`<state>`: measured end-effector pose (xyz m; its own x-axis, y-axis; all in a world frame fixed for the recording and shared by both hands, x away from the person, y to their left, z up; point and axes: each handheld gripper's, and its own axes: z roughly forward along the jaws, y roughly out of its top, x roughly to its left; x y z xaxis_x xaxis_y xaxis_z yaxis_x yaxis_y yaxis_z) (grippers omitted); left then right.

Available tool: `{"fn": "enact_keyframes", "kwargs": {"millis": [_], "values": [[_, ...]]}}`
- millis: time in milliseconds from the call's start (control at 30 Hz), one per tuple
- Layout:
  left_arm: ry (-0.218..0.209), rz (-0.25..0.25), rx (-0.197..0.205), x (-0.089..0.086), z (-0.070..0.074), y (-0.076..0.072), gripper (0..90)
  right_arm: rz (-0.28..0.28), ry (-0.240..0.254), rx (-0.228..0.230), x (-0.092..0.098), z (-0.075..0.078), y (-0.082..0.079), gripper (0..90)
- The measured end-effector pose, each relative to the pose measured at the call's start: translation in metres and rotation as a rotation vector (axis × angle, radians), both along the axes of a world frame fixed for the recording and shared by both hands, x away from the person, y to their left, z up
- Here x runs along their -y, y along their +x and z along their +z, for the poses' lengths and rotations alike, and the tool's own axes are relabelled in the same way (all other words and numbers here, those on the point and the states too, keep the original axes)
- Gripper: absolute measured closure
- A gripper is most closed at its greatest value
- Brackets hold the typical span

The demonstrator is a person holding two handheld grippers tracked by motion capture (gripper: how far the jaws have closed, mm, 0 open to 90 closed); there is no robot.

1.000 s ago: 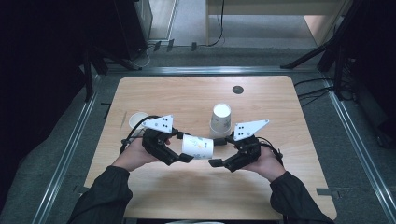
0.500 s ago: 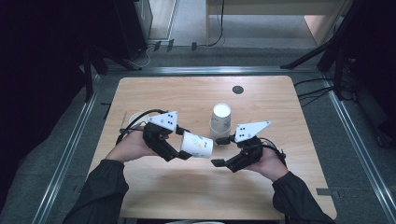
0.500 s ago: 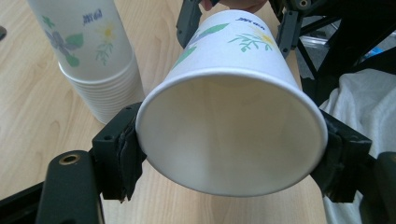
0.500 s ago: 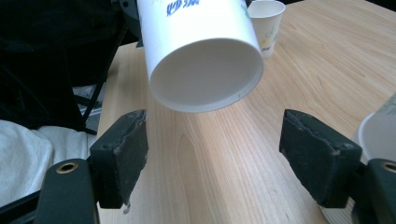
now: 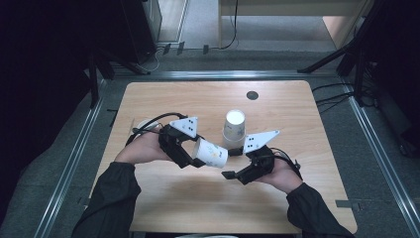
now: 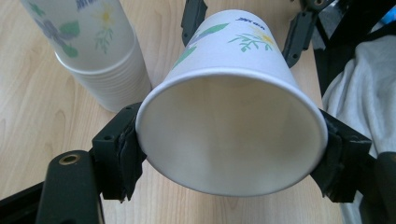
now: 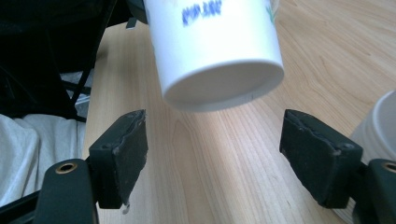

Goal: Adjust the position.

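the left hand-held gripper (image 5: 195, 156) grasps a paper cup (image 5: 210, 153) by its rim, one pad pressed on each side of the wide mouth, so the cup lies on its side above the desk (image 5: 297, 104). in the left gripper view the cup's open mouth (image 6: 231, 130) faces the camera, its flower-printed wall running away toward 12 o'clock. in the high view the cup's base points toward 3 o'clock, at the right hand-held gripper (image 5: 233, 163). that gripper is released: its jaws have just been opening and stand wide, and in the right gripper view the cup's base (image 7: 224, 84) hangs at 12 o'clock beyond the pads (image 7: 123, 154), clear of both, with bare wood between them. a stack of paper cups (image 5: 234, 128) stands upside down on the desk, just beside the held cup at its 1 o'clock in the high view; in the left gripper view it (image 6: 100, 51) rises at 10 o'clock.
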<state>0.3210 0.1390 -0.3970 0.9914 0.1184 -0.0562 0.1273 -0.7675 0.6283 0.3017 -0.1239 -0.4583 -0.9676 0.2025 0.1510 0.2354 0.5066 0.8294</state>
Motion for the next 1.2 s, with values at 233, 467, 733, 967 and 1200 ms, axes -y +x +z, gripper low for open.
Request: {"fn": "enact_keyframes", "kwargs": {"millis": [233,467,733,967,1200], "values": [[0.084,-0.016,-0.043,0.009,-0.01,0.0,22.7,0.017,-0.011,0.001,-0.01,-0.004,-0.002,23.8],[0.128,-0.02,-0.079,0.015,-0.012,0.001,22.7,0.035,-0.025,-0.003,-0.019,-0.009,-0.001,23.8],[0.166,-0.005,-0.076,0.021,-0.017,0.002,22.7,0.035,-0.013,-0.004,-0.025,-0.009,0.003,24.6],[0.174,0.002,-0.075,0.024,-0.017,0.001,22.7,0.038,-0.017,-0.024,-0.029,-0.012,0.004,26.7],[0.161,-0.009,-0.076,0.024,-0.017,0.001,22.6,0.052,-0.017,-0.029,-0.032,-0.012,0.004,32.3]]}}
